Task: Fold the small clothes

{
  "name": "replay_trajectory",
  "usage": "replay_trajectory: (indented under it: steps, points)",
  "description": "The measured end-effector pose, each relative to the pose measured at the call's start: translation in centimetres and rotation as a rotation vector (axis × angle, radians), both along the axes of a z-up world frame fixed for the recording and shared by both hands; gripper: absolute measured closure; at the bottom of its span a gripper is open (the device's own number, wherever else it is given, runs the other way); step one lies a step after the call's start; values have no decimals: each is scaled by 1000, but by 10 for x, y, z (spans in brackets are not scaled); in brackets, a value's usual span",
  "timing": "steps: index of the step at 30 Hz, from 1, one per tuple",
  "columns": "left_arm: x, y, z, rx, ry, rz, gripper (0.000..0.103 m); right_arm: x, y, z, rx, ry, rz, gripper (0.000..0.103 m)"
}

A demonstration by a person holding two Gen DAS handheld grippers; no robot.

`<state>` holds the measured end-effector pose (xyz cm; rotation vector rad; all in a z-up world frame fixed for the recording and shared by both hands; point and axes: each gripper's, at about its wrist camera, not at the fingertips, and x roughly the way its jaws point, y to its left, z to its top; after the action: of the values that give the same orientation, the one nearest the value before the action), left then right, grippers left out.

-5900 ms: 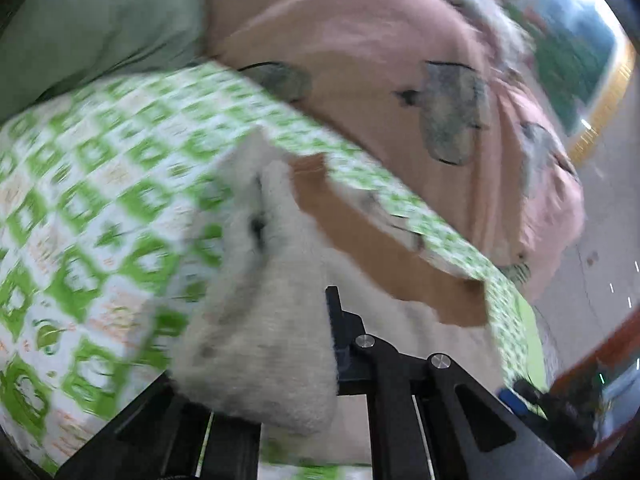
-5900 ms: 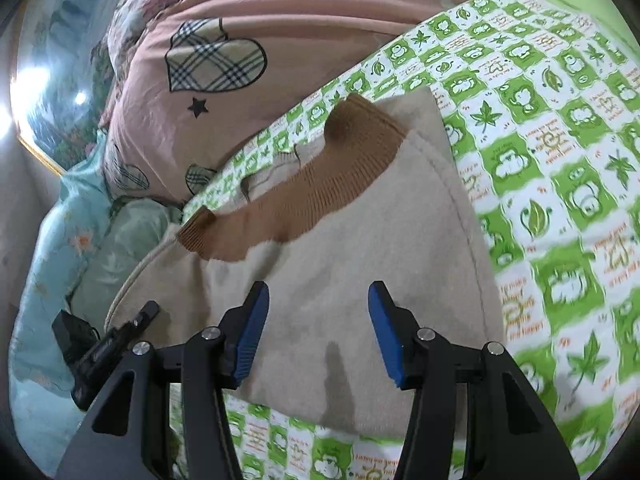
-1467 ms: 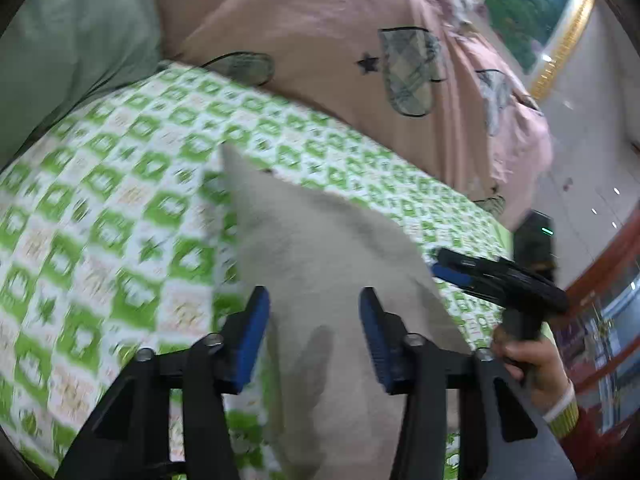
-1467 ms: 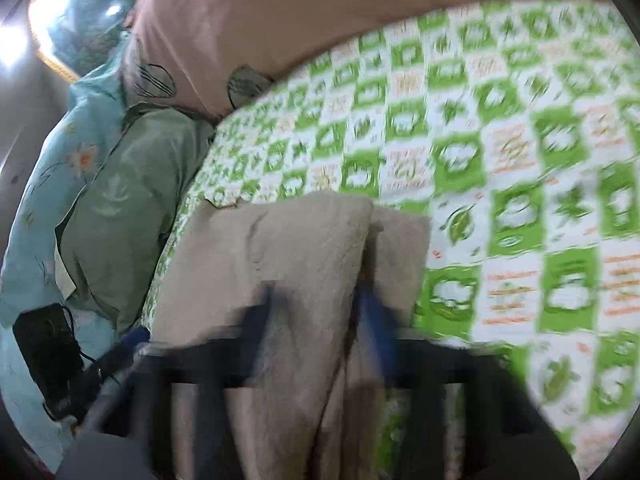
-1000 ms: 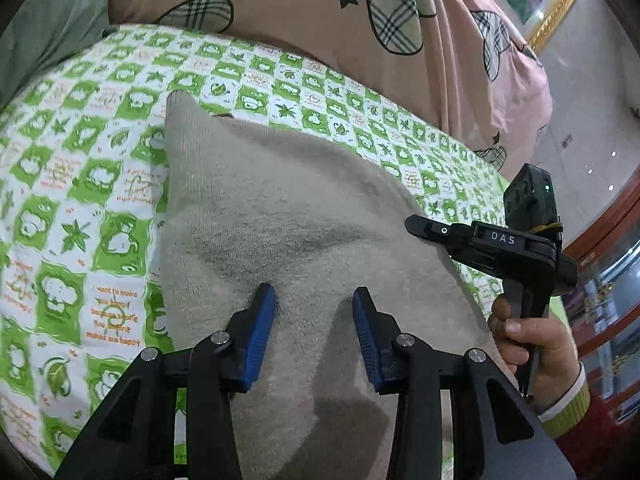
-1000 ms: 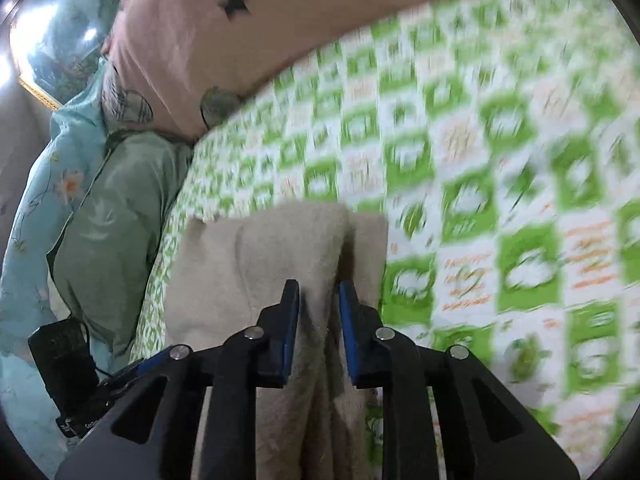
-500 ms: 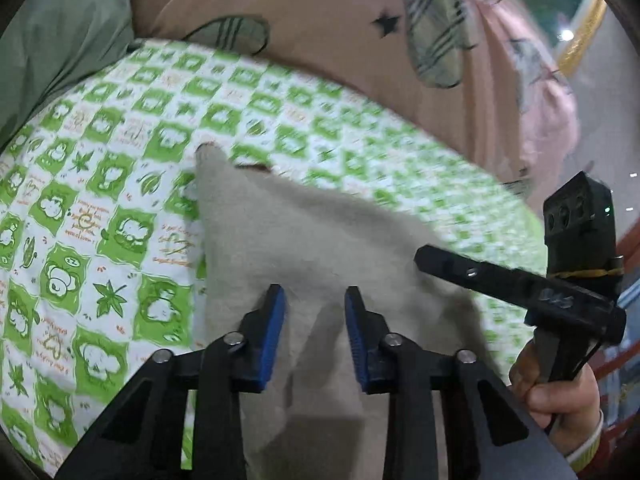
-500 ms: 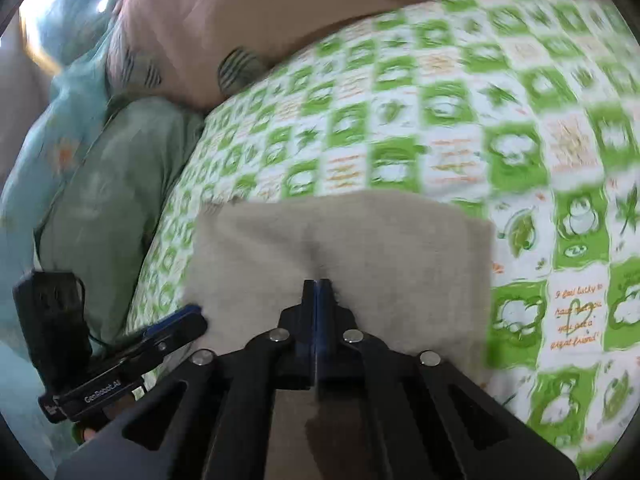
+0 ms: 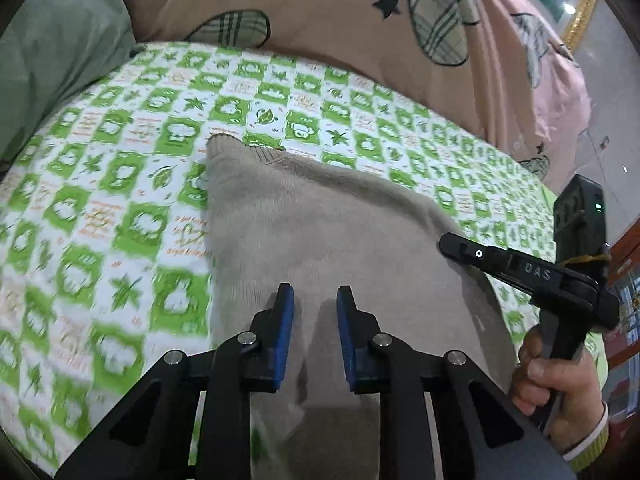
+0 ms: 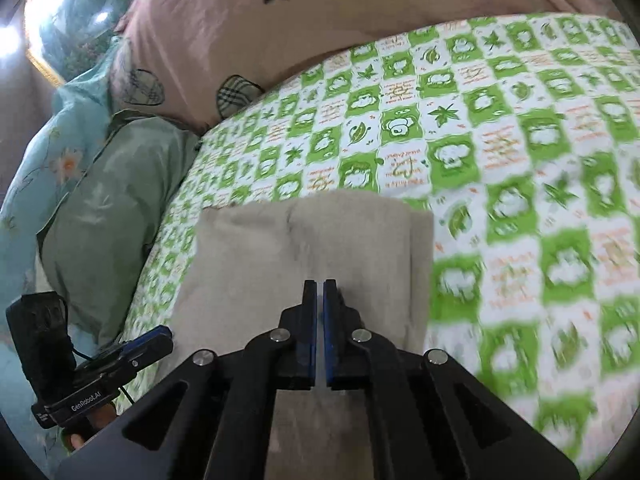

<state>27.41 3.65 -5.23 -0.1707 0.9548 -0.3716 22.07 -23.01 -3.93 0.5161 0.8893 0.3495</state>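
R fingers [image 10: 319, 284] now closed; garment [image 10: 312, 240] folded.

White letters "DAS" stand on the black body of the right gripper [image 9: 536, 276], seen from the left wrist. "GenRobot.AI" is printed in white along the left gripper [image 10: 86, 398]. Orange script on the green-checked bedsheet [image 10: 500, 120] is too blurred to read.

A home bedroom is showing: a bed [image 9: 120, 208] in green-checked sheeting, pink quilt [image 9: 320, 20] bunching at twelve o'clock.
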Motion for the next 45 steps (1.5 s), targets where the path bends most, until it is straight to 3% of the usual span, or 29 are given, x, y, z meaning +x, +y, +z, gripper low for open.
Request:
replay_trajectory:
  steps: [5, 7, 9, 10, 12, 13, 16, 25, 31, 34, 41, 45]
  points:
    - [-64, 3, 12, -29, -43, -45, 82, -63, 15, 11, -12, -19, 97, 99]
    - [-90, 1, 12, -34, -58, -70, 82, -86, 20, -2, -71, 6, 111, 99]
    - [-114, 0, 7, -20, -55, -82, 82, -99, 17, -23, -187, 55, 61, 99]
    - [-126, 0, 3, -3, -51, -78, 82, -102, 10, -34, -193, 71, 34, 99]
    - [-138, 0, -11, 30, -21, -54, 80, -108, -11, -52, -55, 80, -19, 103]
    - [-139, 0, -19, 46, -4, -41, 80, -109, -16, -54, -16, 83, -35, 103]
    - [-144, 4, -32, 35, 18, -27, 80, -110, -8, -46, -85, 68, -26, 103]
    - [-159, 3, -29, 32, -4, -7, 78, -123, -4, -39, -104, 66, -39, 101]
    - [-162, 5, -29, 36, -1, -8, 77, -145, 14, -33, -257, 48, 15, 99]
    - [-167, 4, -31, 51, -4, -7, 75, -150, 8, -40, -227, 59, 12, 100]
    - [-174, -1, -28, 102, -9, 3, 74, -166, 4, -16, -241, 32, -11, 99]
    - [-184, 5, -23, 99, -6, 11, 62, -180, 1, -7, -238, 22, -9, 98]
